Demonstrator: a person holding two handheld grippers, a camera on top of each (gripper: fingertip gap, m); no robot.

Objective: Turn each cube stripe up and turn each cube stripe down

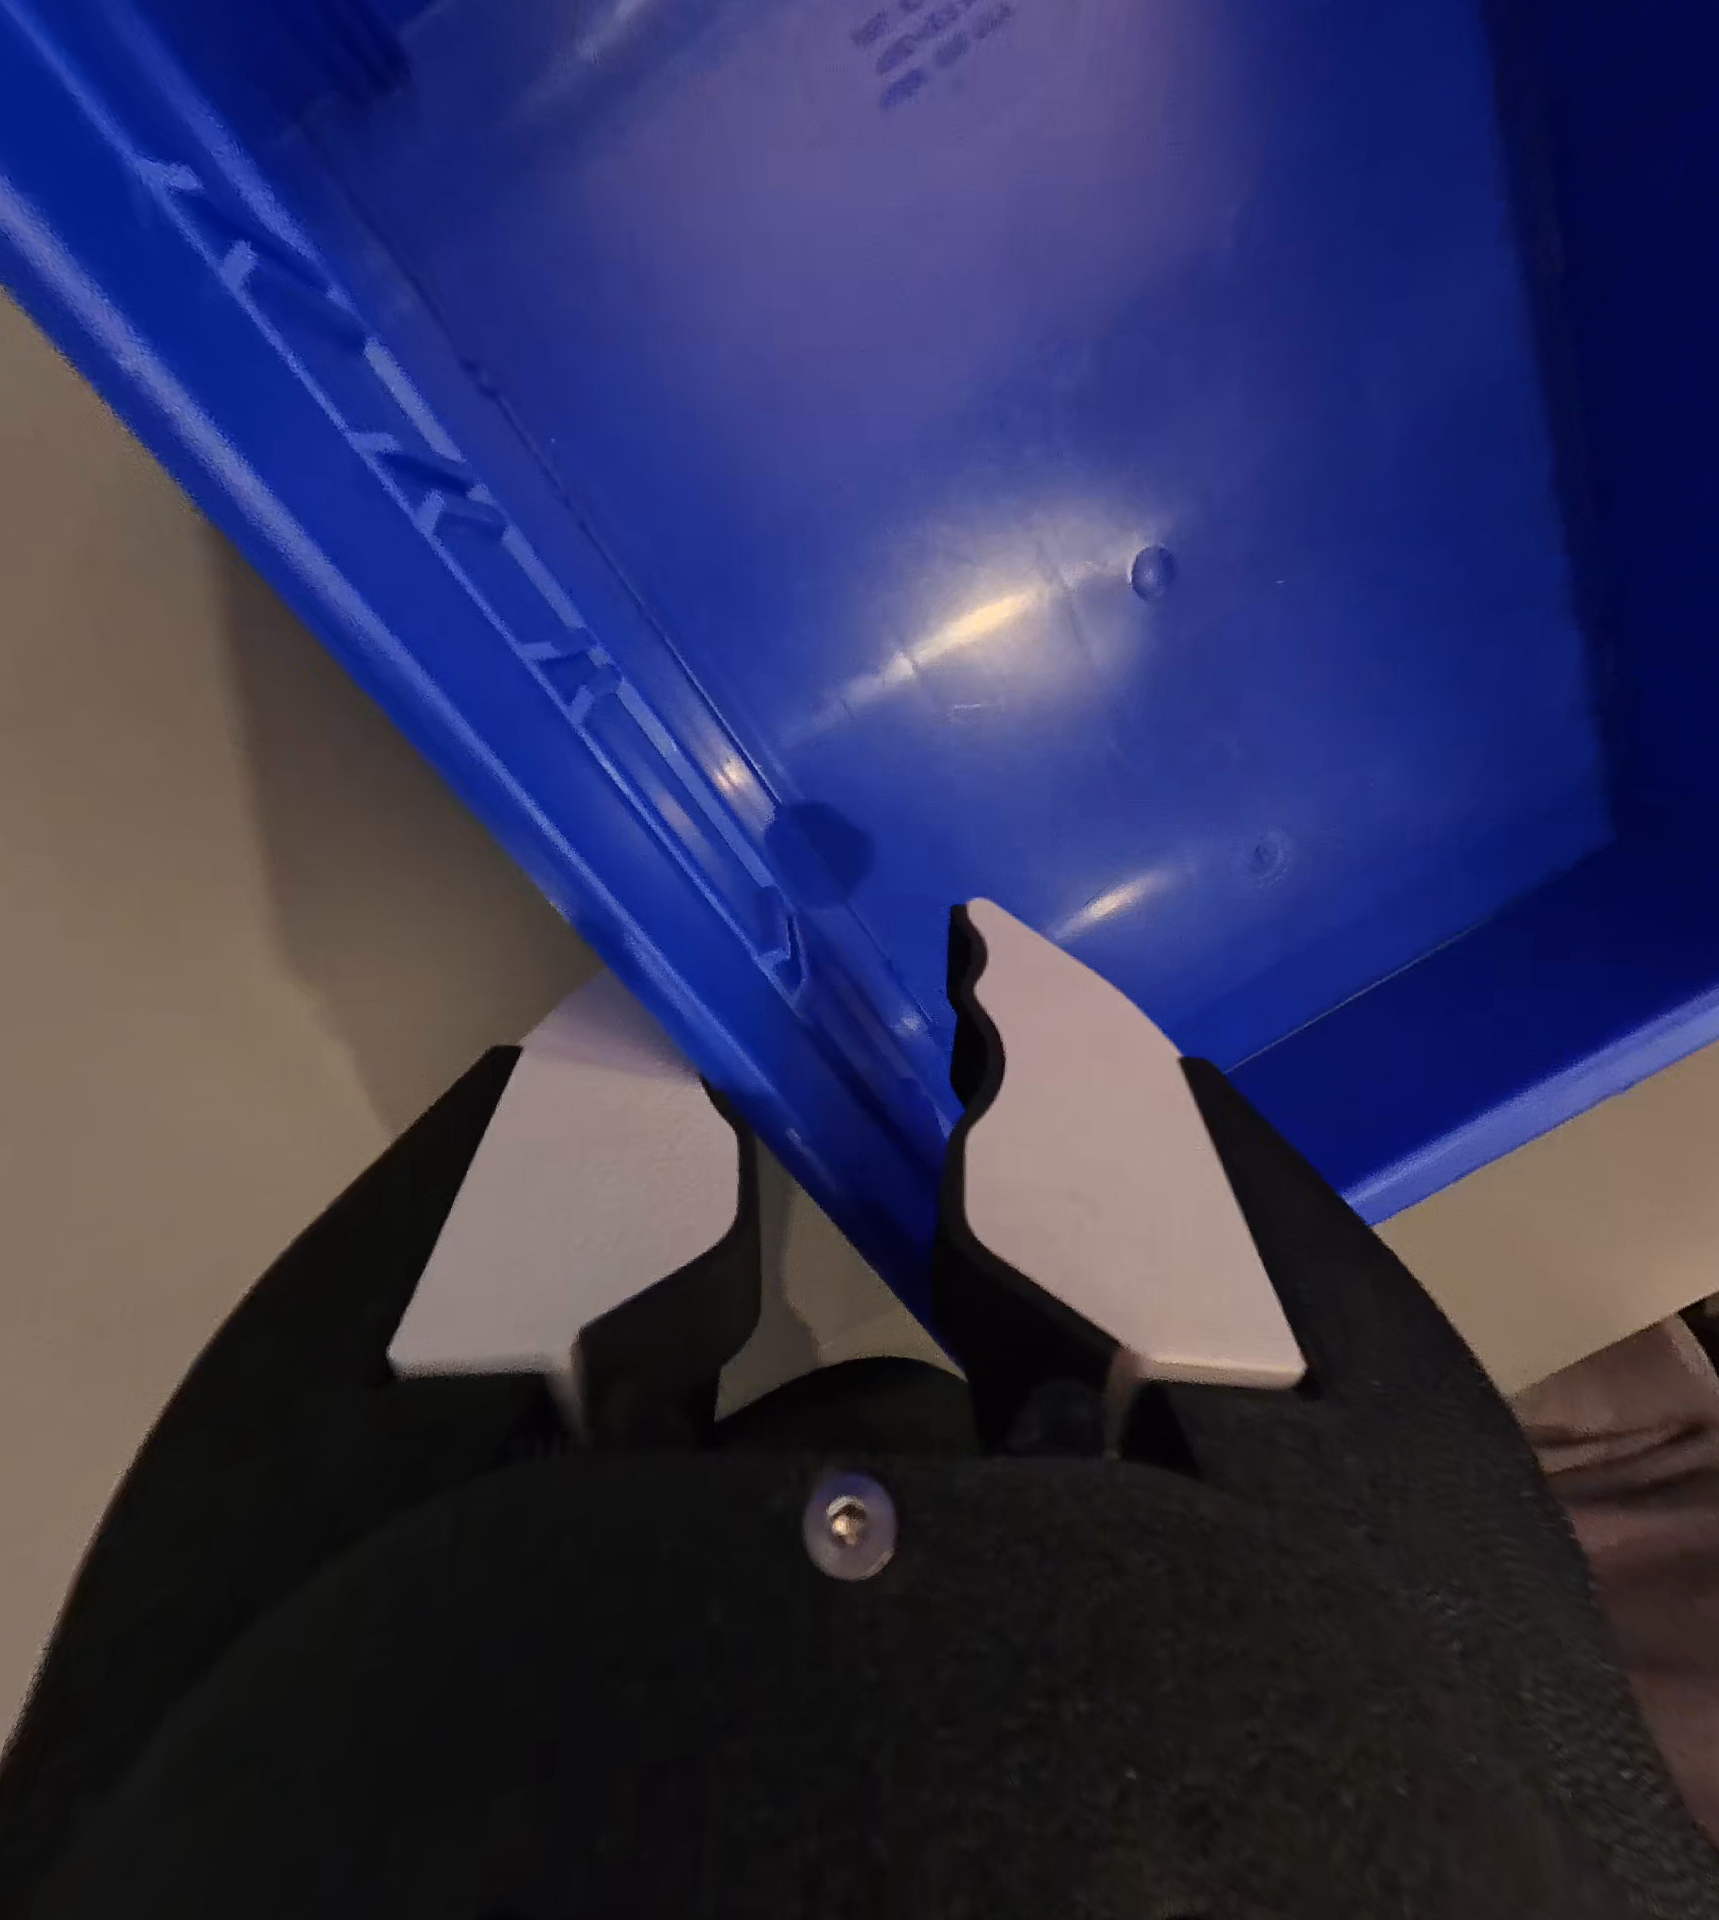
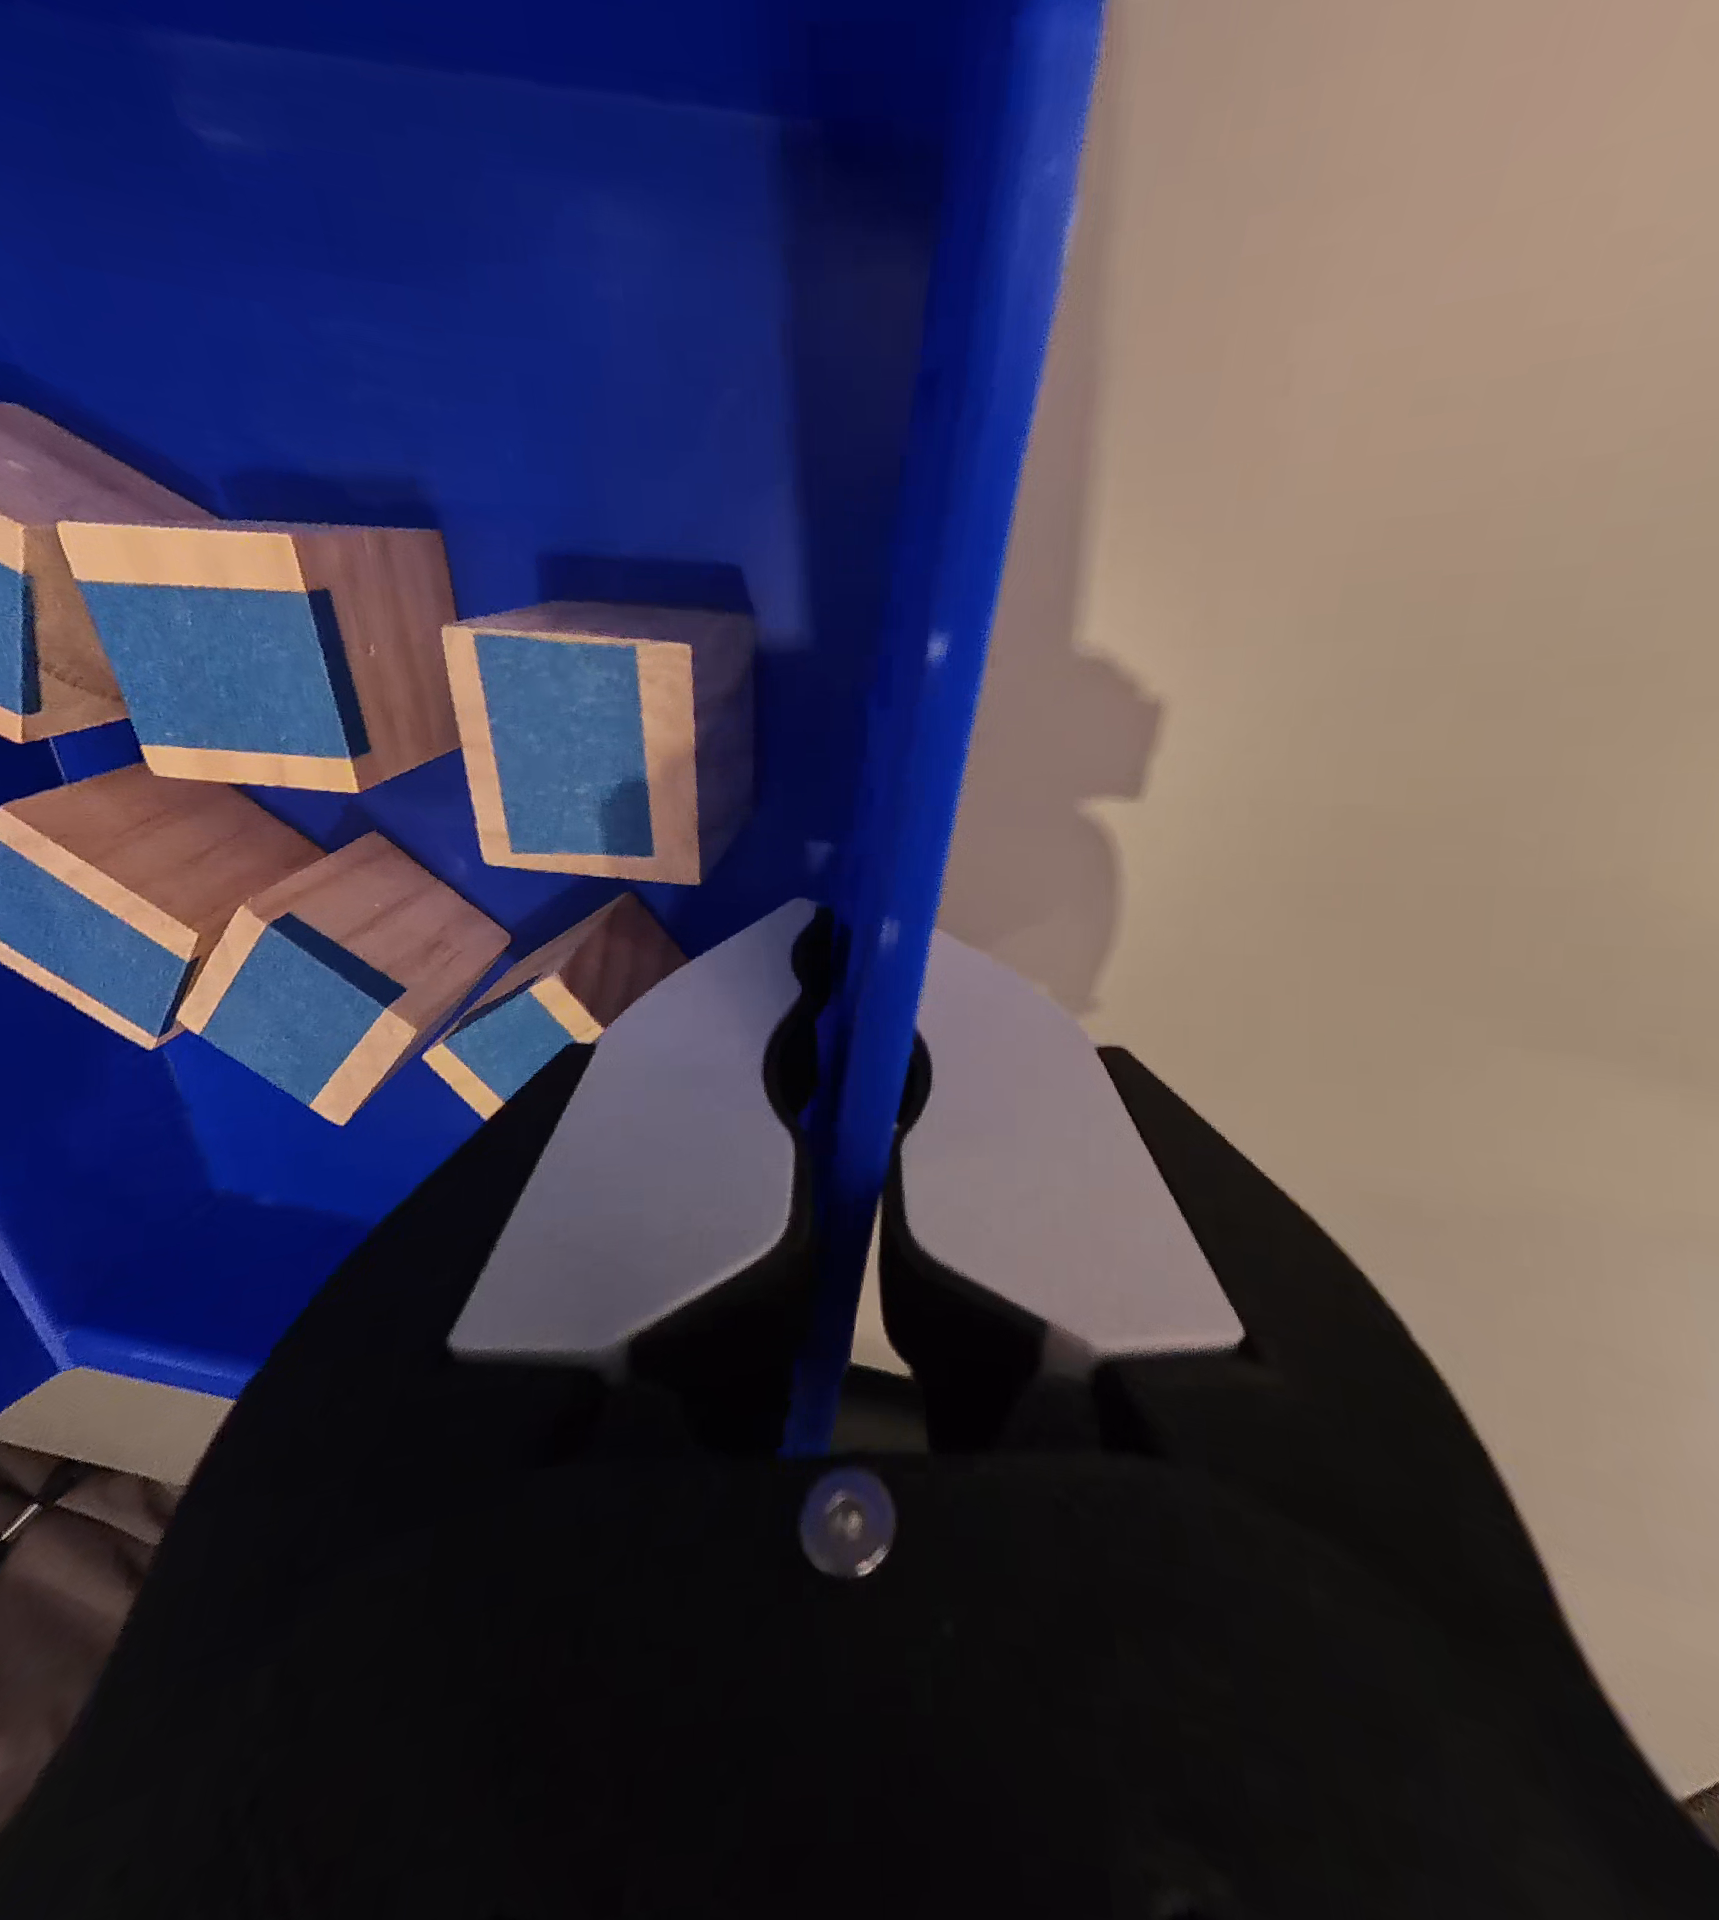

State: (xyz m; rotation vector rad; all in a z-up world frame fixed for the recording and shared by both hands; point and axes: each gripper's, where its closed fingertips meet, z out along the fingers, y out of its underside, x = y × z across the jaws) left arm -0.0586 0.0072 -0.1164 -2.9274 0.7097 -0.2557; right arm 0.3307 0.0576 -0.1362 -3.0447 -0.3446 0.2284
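A blue plastic bin (image 1: pixel 1094 436) fills the left wrist view. My left gripper (image 1: pixel 813 966) is shut on its left side wall, one finger outside and one finger (image 1: pixel 1042 1049) inside. In the right wrist view my right gripper (image 2: pixel 860 935) is shut on the bin's right wall (image 2: pixel 948 644). Several wooden cubes with blue stripe faces lie loose inside the bin at the left, the nearest one (image 2: pixel 574 748) showing its stripe to the camera, another (image 2: pixel 242 665) beside it. No cubes show in the left wrist view.
The bin rests over a pale beige tabletop (image 1: pixel 86 790), also seen to the right of the bin in the right wrist view (image 2: pixel 1457 727). Dark cloth (image 1: pixel 1686 1558) shows past the table's near edge, and in the right wrist view (image 2: pixel 13 1621) too.
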